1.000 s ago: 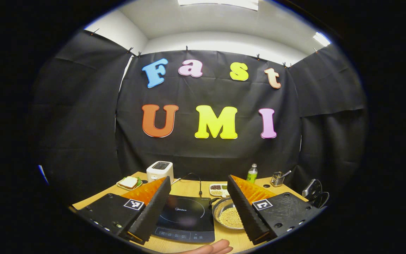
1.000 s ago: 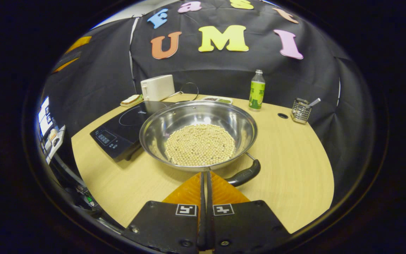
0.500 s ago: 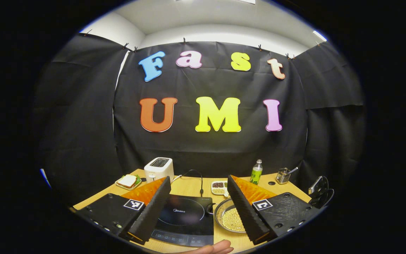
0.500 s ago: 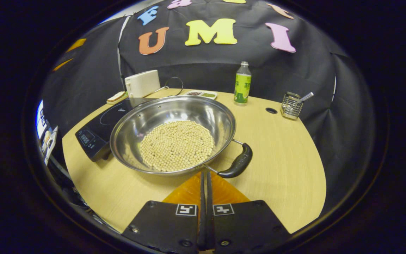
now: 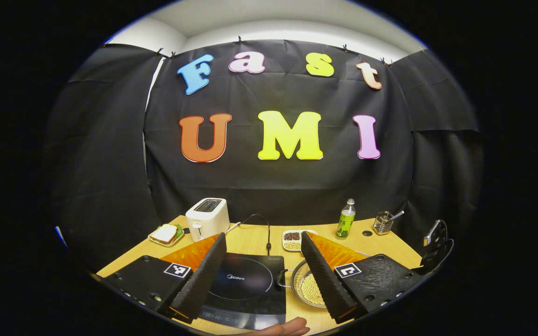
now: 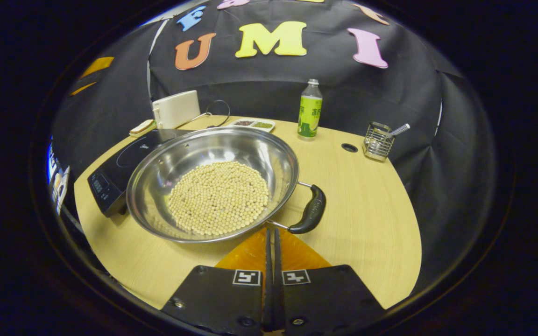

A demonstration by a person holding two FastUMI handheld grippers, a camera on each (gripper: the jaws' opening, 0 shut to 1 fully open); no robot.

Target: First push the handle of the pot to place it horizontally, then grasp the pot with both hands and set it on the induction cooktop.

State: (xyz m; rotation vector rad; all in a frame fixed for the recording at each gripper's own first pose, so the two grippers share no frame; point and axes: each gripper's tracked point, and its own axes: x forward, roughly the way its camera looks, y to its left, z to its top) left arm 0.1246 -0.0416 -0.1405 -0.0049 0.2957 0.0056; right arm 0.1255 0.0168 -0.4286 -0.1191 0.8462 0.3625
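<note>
Spill risk: steel pot (image 6: 210, 184) of loose round beans (image 6: 217, 198), shallow and smooth-walled.
Right claw (image 6: 272, 233) pressed shut, empty, at pot's 6 o'clock; black loop handle (image 6: 310, 210) at 4. Hard shove could slide pot into cooktop (image 6: 124, 163) at 10 on table (image 6: 367, 219). Left claw (image 5: 262, 270) wide open, empty.
</note>
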